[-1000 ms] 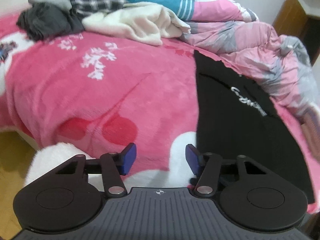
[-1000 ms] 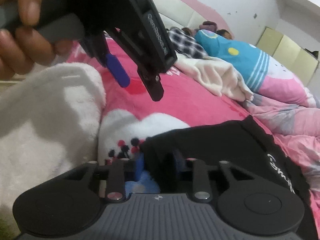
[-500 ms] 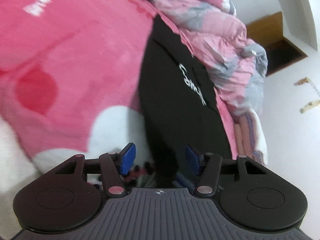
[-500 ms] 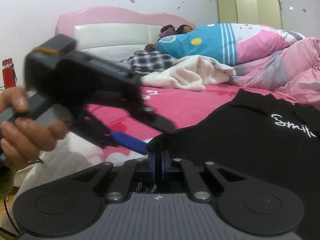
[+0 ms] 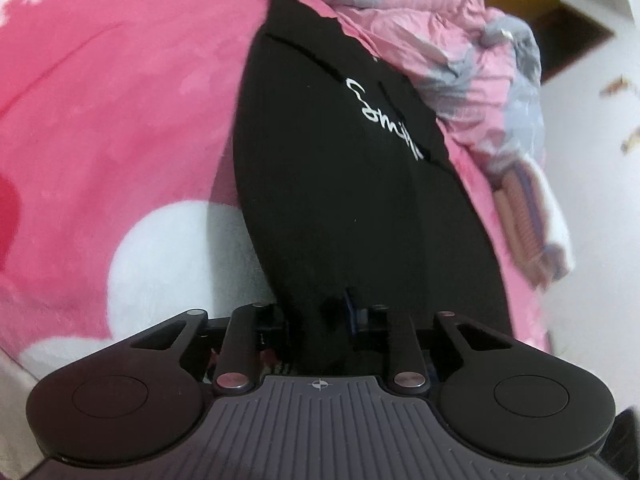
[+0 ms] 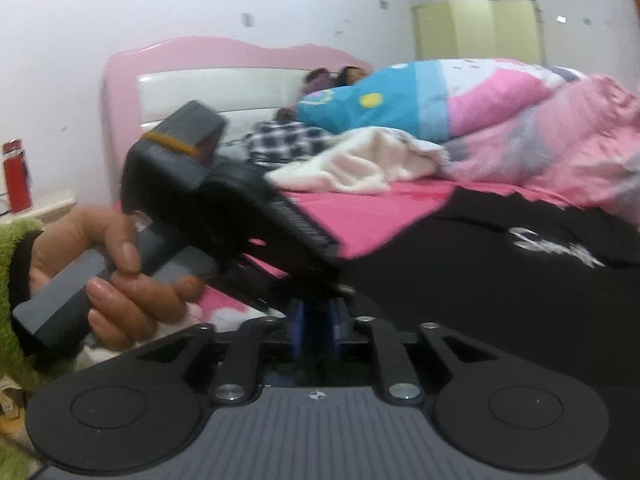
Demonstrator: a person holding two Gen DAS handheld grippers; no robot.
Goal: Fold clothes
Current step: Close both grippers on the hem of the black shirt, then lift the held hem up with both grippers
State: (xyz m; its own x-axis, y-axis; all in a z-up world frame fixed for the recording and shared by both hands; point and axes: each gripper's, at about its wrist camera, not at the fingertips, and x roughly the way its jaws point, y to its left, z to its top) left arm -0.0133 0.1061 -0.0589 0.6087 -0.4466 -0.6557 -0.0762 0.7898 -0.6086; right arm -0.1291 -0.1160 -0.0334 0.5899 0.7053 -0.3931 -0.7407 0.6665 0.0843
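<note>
A black garment [image 5: 340, 184] with white script lies flat on the pink blanket [image 5: 120, 100], along the bed's right side. My left gripper [image 5: 320, 316] sits at its near corner. Its jaws are closing, with black cloth bunched between them that hides one blue pad. In the right wrist view a hand [image 6: 112, 272] holds this left gripper [image 6: 336, 280] tip-down on the garment [image 6: 500, 288]. My right gripper [image 6: 315, 326] is just below that tip. Its jaws are opening, the blue pads [image 6: 296, 328] stand a little apart, and I see no cloth pressed between them.
A rumpled pink quilt [image 6: 560, 140] borders the garment's far side. A white fleece piece [image 6: 360, 164] and a plaid garment [image 6: 280, 140] are heaped near the pink headboard [image 6: 200, 64]. A red bottle [image 6: 16, 176] stands at the far left.
The left gripper swung right and down onto the black garment's near corner and closed on it. The right gripper, shut on that corner half a second ago, has parted its pads.
</note>
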